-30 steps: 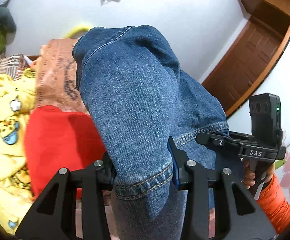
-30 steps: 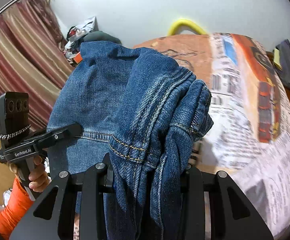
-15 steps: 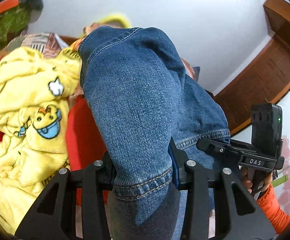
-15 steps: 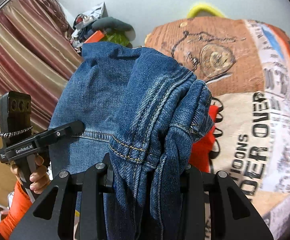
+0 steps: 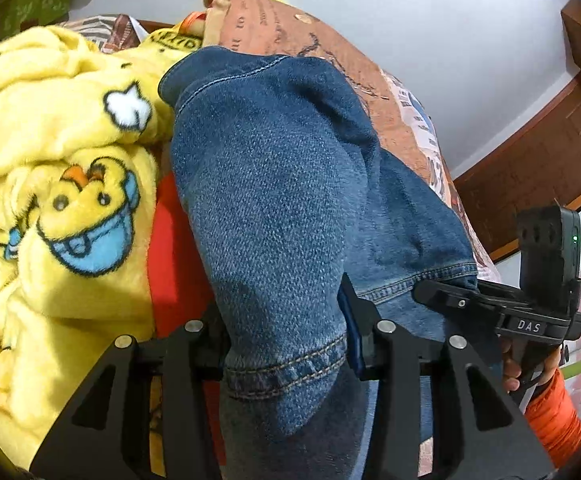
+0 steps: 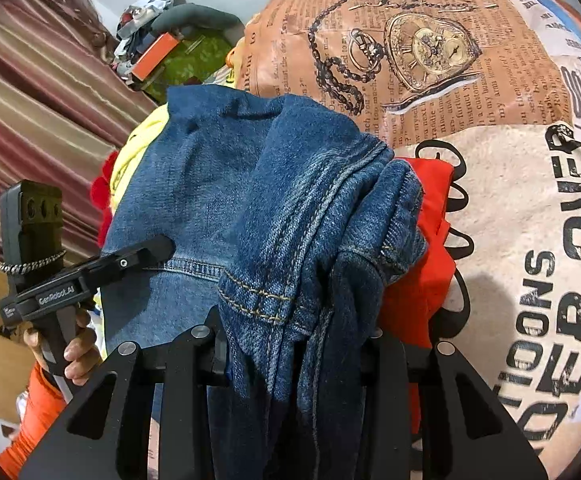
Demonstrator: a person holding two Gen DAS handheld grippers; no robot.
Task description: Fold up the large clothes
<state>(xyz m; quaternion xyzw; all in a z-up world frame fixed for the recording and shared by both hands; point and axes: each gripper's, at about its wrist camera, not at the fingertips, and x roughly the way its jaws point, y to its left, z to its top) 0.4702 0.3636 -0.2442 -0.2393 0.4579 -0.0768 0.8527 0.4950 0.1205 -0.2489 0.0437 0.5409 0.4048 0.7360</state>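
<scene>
Left gripper (image 5: 286, 344) clamped on hemmed edge of blue denim jeans (image 5: 282, 200); right gripper (image 6: 294, 344) clamped on bunched seam of same jeans (image 6: 290, 216). Denim held up btwn both, draped fwd over the fingers. Behind: red cloth (image 6: 422, 264) on newsprint-pattern bedsheet (image 6: 510, 200), w/ fluffy yellow duck-print blanket (image 5: 58, 184) at left.

You grip coarse, matt denim jeans (image 5: 274, 200); fluffy yellow fleece blanket (image 5: 50, 160); matt black plastic left gripper (image 5: 286, 344).
</scene>
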